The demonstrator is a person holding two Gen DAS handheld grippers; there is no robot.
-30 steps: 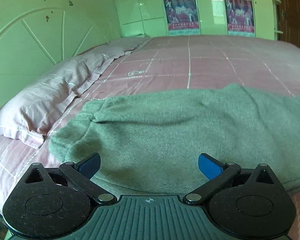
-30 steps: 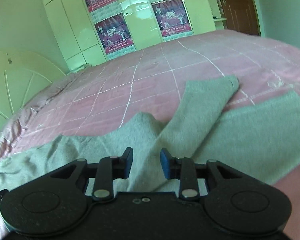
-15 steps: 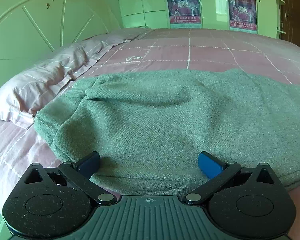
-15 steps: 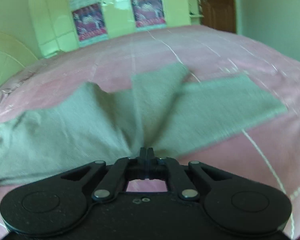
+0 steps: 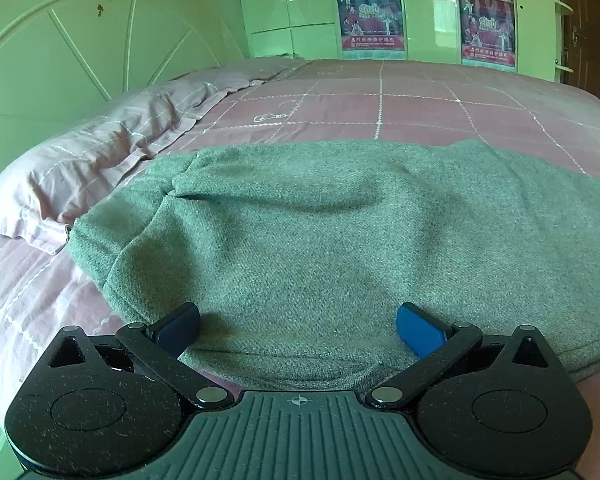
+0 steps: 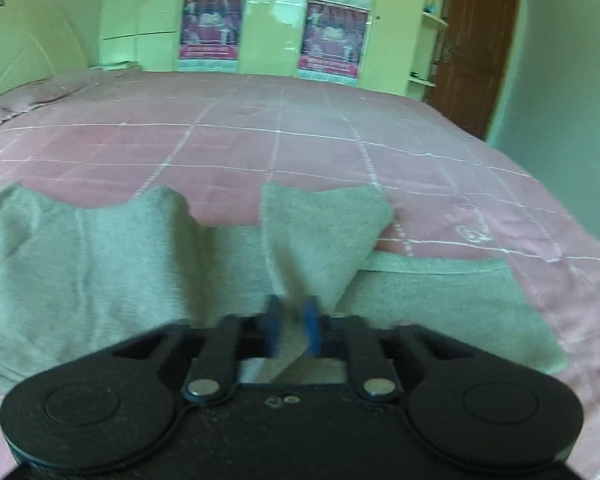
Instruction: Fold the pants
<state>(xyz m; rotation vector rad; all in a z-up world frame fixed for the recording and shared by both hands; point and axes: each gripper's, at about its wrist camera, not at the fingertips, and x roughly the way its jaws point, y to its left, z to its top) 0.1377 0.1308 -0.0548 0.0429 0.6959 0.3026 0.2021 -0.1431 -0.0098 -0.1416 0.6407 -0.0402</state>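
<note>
The right gripper (image 6: 292,322), its blue fingers (image 6: 273,326) close together, pinches a raised fold of the grey pants (image 6: 100,272), which lie along the near edge of the pink checked bed (image 6: 300,140).

pink checked bedspread (image 5: 380,96), pale pillow (image 5: 100,160) by the headboard (image 5: 60,60) — posters (image 6: 210,24) on wardrobe doors
</note>
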